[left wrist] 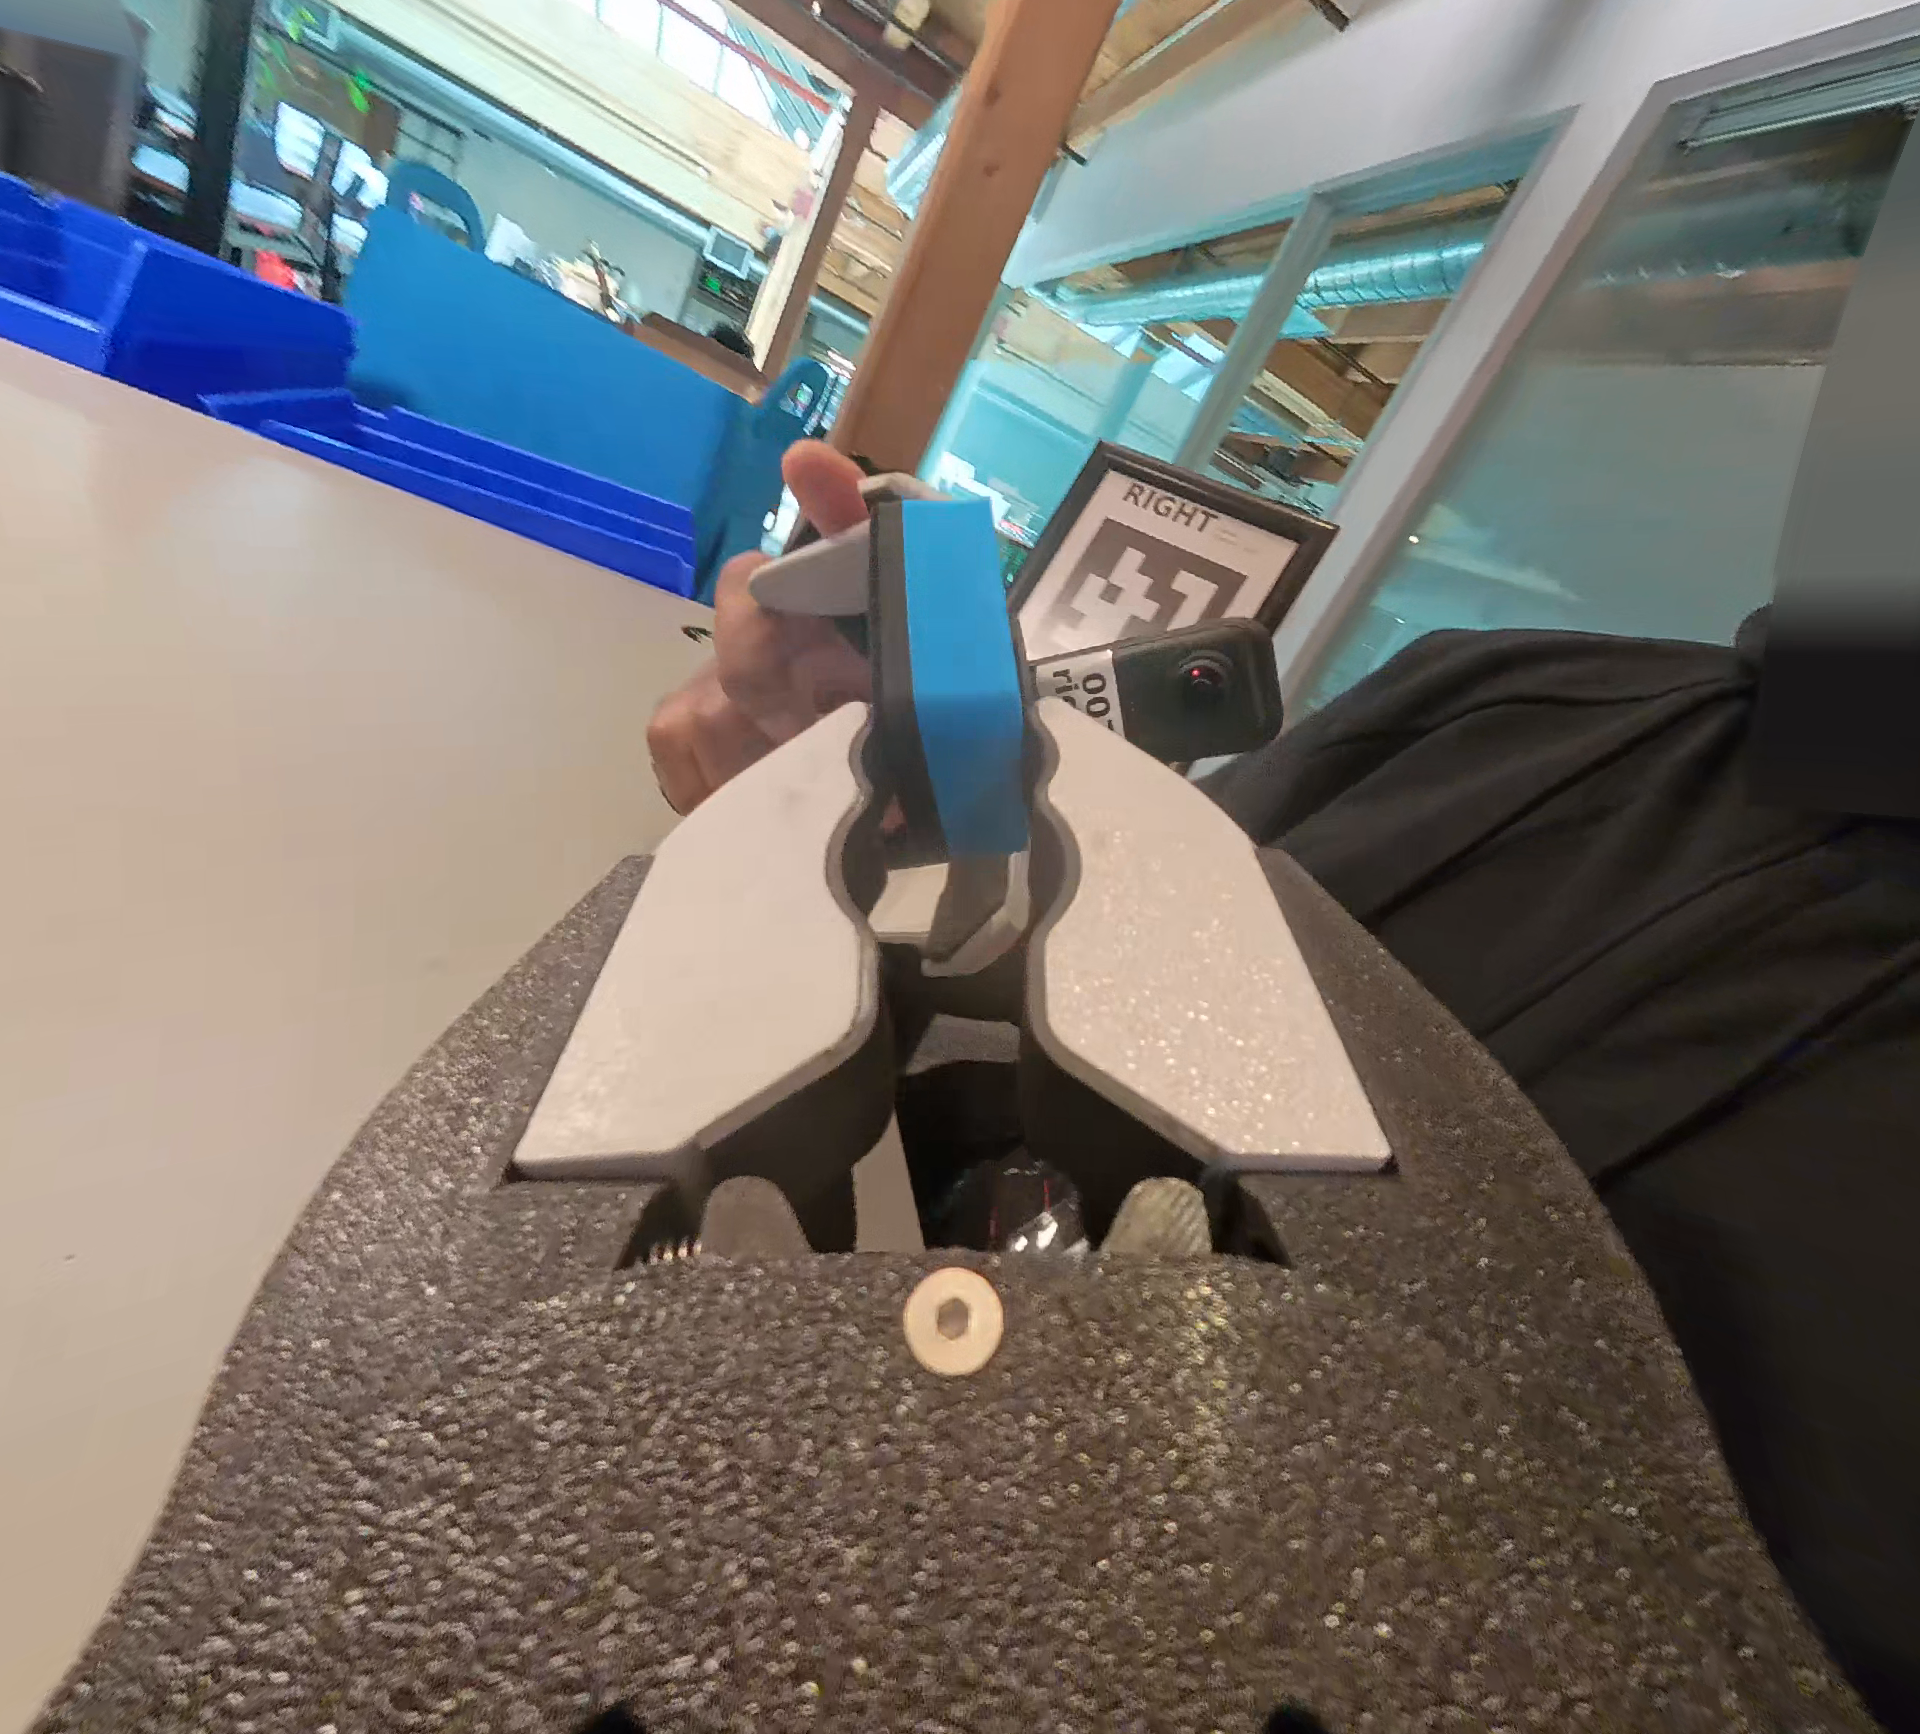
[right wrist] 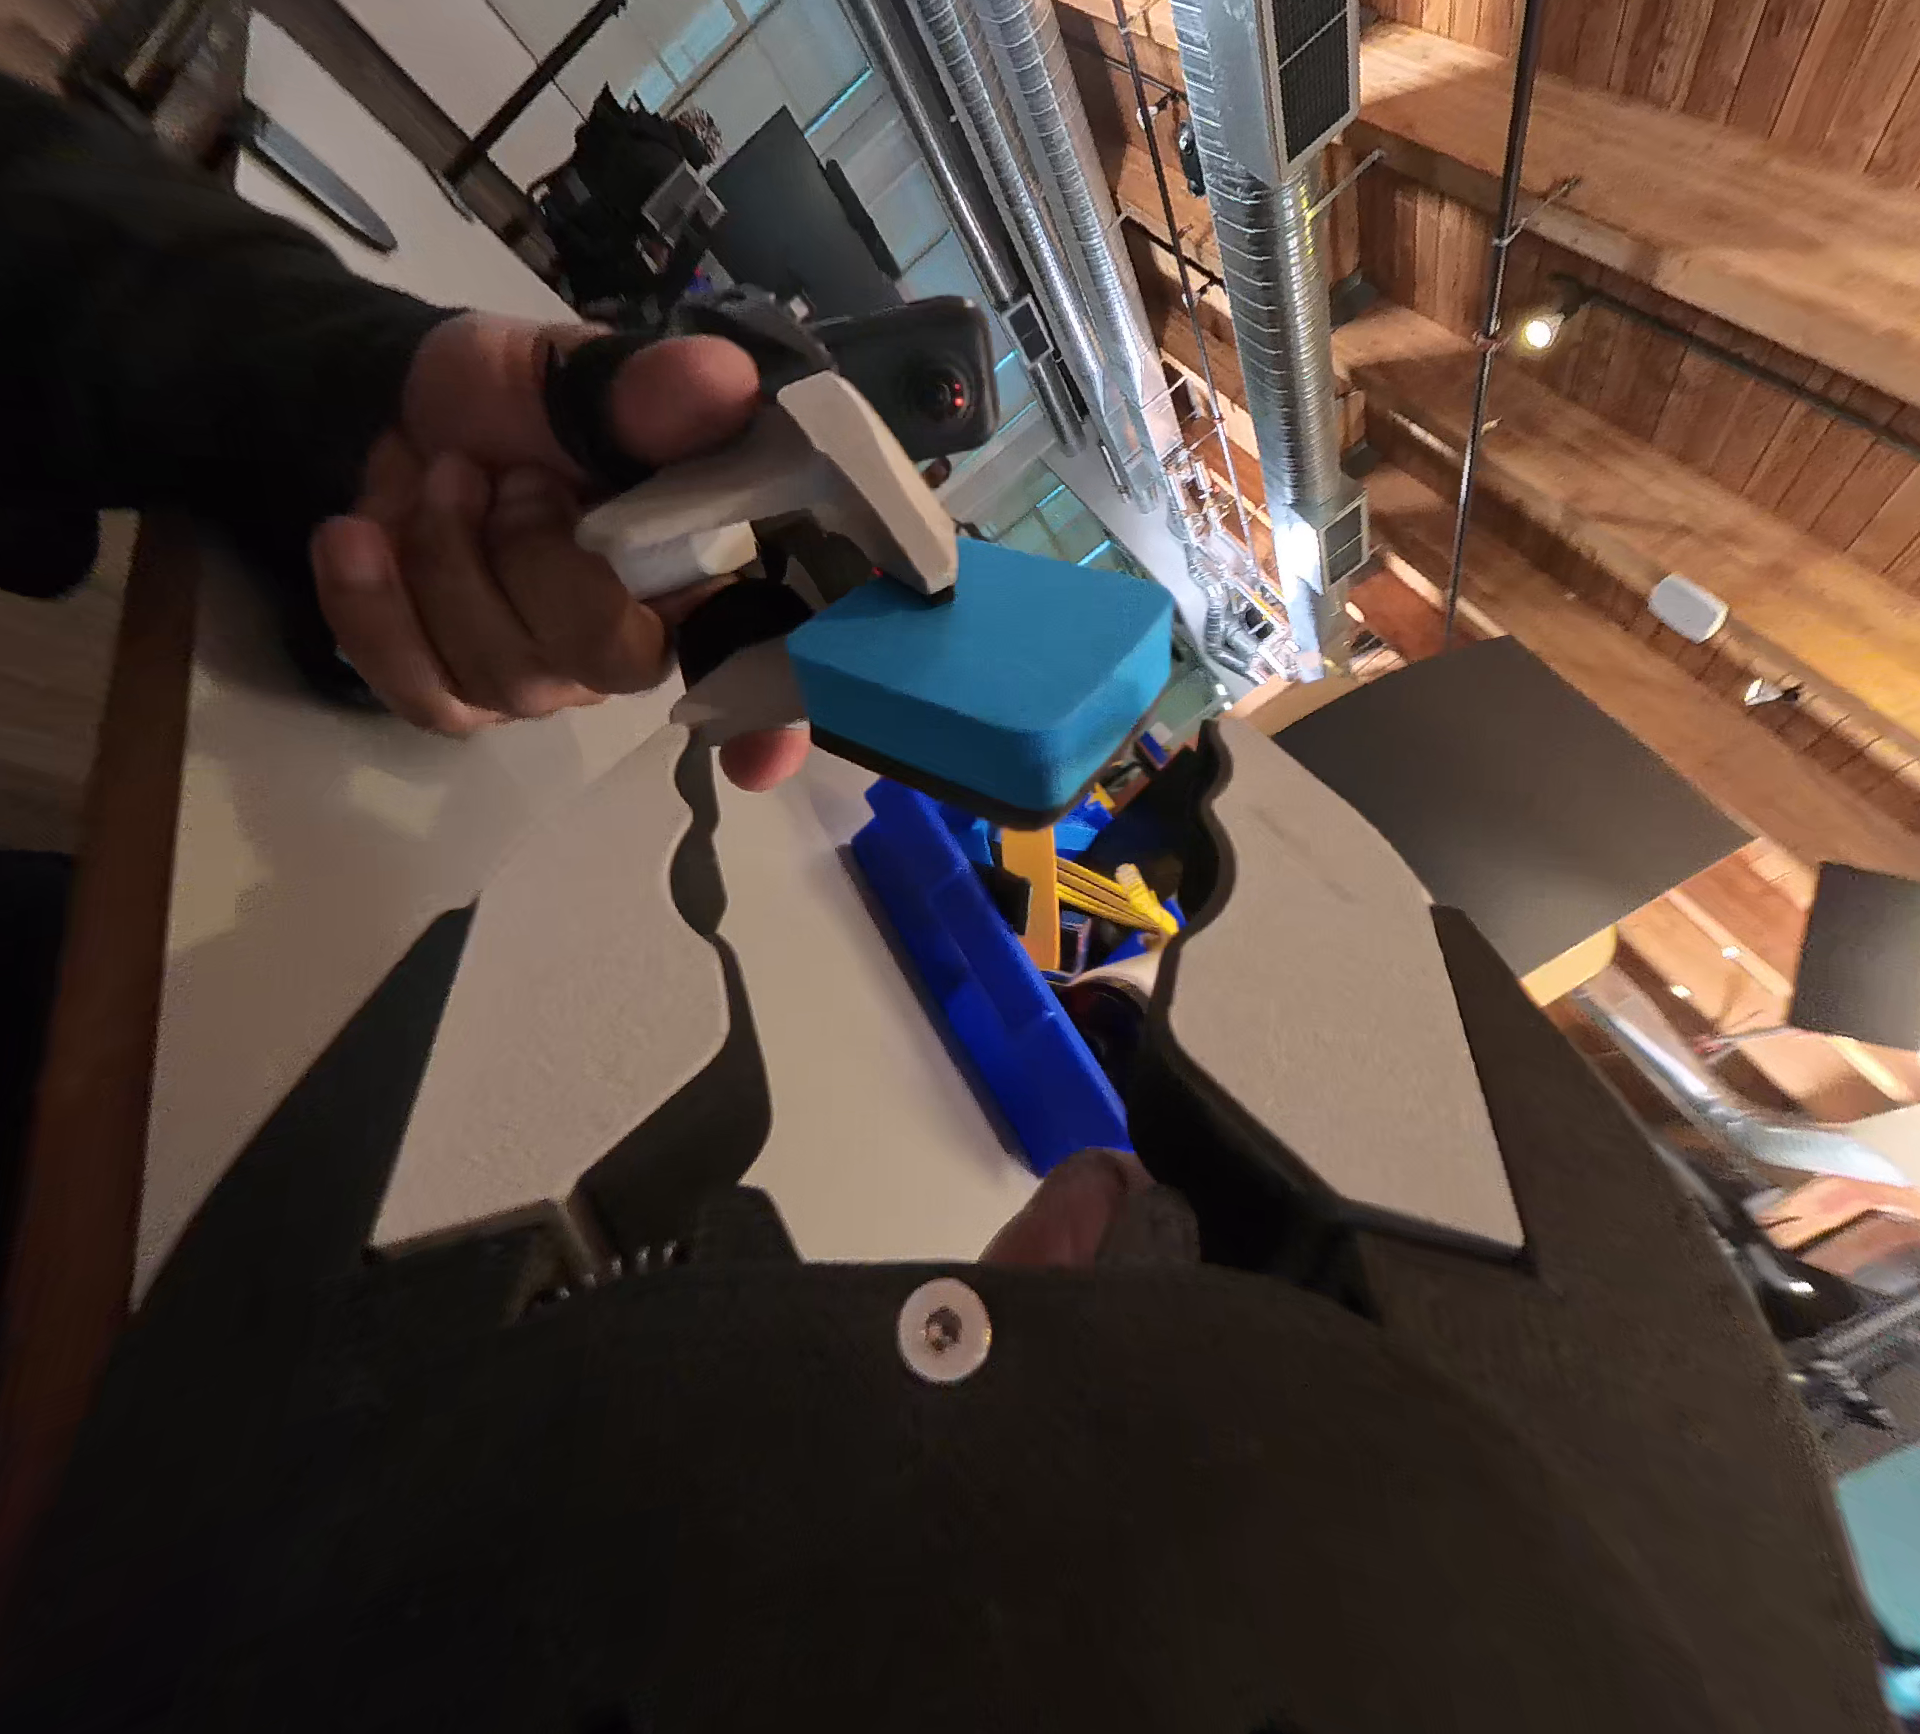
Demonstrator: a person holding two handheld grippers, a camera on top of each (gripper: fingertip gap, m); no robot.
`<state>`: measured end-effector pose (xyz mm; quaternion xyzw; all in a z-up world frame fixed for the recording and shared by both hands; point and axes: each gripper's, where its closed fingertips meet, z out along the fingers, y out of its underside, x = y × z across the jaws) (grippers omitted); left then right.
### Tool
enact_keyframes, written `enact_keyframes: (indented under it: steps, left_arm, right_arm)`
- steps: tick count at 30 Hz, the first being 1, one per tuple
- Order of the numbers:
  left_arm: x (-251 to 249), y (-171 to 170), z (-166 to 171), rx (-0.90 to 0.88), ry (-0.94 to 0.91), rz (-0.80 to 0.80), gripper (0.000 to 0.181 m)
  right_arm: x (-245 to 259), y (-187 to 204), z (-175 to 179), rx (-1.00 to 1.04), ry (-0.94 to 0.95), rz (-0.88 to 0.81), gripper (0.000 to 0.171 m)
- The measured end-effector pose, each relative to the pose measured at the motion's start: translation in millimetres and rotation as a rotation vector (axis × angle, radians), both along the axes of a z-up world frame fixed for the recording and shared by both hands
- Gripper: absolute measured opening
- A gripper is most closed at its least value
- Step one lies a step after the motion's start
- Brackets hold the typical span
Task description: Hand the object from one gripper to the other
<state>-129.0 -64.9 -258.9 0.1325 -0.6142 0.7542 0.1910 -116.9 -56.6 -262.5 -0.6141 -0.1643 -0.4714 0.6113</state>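
Left gripper (left wrist: 951,749) closed down to a narrow gap, grey fingers (left wrist: 727,957) pinching a blue block (left wrist: 956,676) with a thin black base, held at its lower end. Block upright and slightly tilted in the left wrist view, rising clear of the fingertips. Seen from the right wrist view, same left gripper (right wrist: 842,645) gripped by a hand (right wrist: 488,541) in a black sleeve, one finger on the blue top face, the other under the black base. Small black camera (right wrist: 935,385) mounted just behind those fingers.

Right gripper (right wrist: 951,749) spread wide, holding nothing. Block (right wrist: 987,666) just beyond and between its fingertips, nearer the right-hand tip; contact there impossible to judge. From the left wrist view, right gripper's pale fingers (left wrist: 810,578) straddling the block, one above and one below, with a hand (left wrist: 727,697) wrapped around the handle behind. Black camera (left wrist: 1195,676) and a framed black-and-white marker card (left wrist: 1164,583) on that gripper's body.

Block held in the air above a white table (left wrist: 260,749). Blue bins (left wrist: 208,313) at the table's far edge; in the right wrist view one blue bin (right wrist: 997,988) holding yellow pieces, below the open fingers. Black-clothed torso (left wrist: 1558,957) to the right. Overhead, wooden beam (left wrist: 1018,126) and silver ducts (right wrist: 1247,178).
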Motion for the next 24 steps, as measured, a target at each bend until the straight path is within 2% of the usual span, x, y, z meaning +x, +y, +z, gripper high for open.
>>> enact_keyframes:
  steps: [5, 9, 11, 16, 17, 20, 22, 24]
  left_arm:
    - [-11.0, -11.1, -10.7, 0.086, 0.032, -0.072, 0.025]
    - [-16.2, -17.7, -17.2, 0.144, 0.016, -0.087, 0.025]
    - [-16.4, -17.7, -17.1, 0.144, 0.016, -0.089, 0.025]
    - [-14.0, -18.4, -17.7, 0.149, 0.018, -0.07, 0.026]
    - [-12.0, -17.9, -17.3, 0.147, 0.02, -0.056, 0.029]
    - [-0.3, -10.9, -9.9, 0.104, -0.027, 0.037, 0.057]
    - [7.3, -1.2, -0.1, 0.067, -0.154, 0.147, 0.066]
    - [10.5, 8.4, 8.3, 0.057, -0.36, 0.282, 0.066]
  right_arm:
    - [-3.0, 5.2, -3.8, -0.036, -0.113, -0.056, 0.09]
    - [-4.1, 3.3, -1.3, -0.017, -0.098, -0.04, 0.087]
    - [-5.9, 4.2, -4.4, -0.031, -0.095, -0.025, 0.078]
    - [-3.3, 3.8, -6.0, -0.038, -0.039, -0.008, 0.077]
    - [-2.6, 4.0, -6.2, -0.037, -0.019, -0.001, 0.077]
    - [-1.2, 0.6, -2.7, -0.003, 0.087, 0.048, 0.077]
    - [0.6, -2.5, -1.3, 0.021, 0.216, 0.109, 0.077]
    - [0.5, -5.3, -1.0, 0.038, 0.356, 0.191, 0.077]
